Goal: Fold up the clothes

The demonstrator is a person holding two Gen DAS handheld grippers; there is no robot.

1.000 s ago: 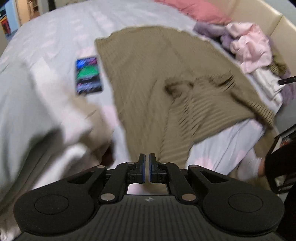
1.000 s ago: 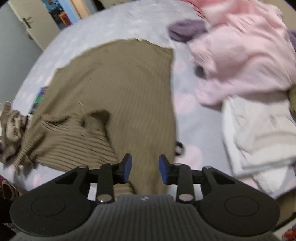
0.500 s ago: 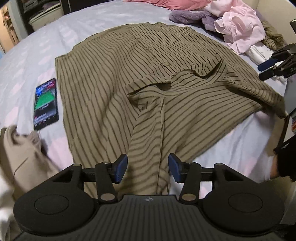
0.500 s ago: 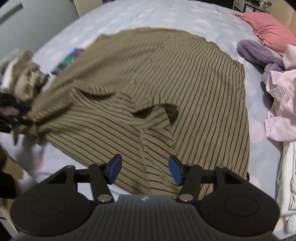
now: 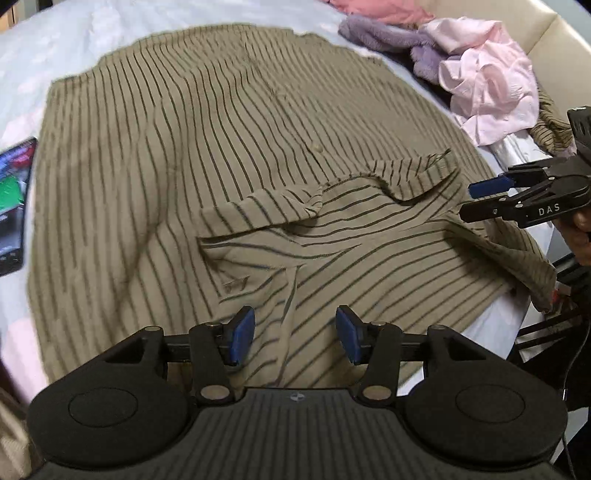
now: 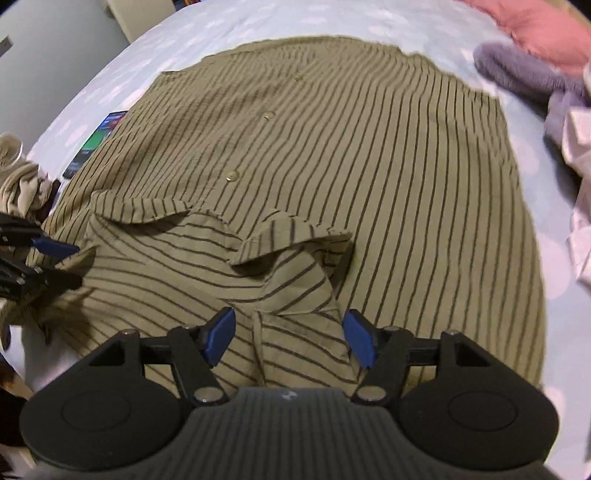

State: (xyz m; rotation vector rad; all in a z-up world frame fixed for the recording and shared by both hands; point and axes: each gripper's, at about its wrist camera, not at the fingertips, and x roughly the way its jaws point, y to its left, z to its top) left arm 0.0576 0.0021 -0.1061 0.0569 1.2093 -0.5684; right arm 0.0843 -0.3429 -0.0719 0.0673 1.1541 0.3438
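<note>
Both claws hang over the near end of the striped shirt (image 5: 229, 155), and neither has hold of anything: the left gripper (image 5: 295, 334) stands with its blue pads apart over a folded sleeve, no cloth pinched between them, while the right gripper (image 6: 291, 338) is spreading its jaws wider at this very moment, a creased fold of sleeve lying below the gap but not pressed by either pad. Landmark is the shirt, olive with dark stripes, laid flat and button-side up on the pale bedsheet (image 5: 55, 44), its collar (image 6: 291, 236) flipped up close to the grippers and the sleeves crossed over the chest just this side of it. In the left wrist view the right gripper shows again at the shirt's right edge, jaws apart above a bunched sleeve end that droops off the mattress. At the shirt's left edge a phone (image 5: 13, 206) lies face up with its screen lit, touching or just beside the cloth. Nearer that same side, a crumpled beige garment (image 6: 22, 181) sits on the sheet. Past the shirt's far right corner comes the waiting pile: a pink shirt (image 5: 491, 92), a fuzzy purple item (image 5: 384, 37) behind it, and farthest off a pink pillow (image 6: 535, 29).
</note>
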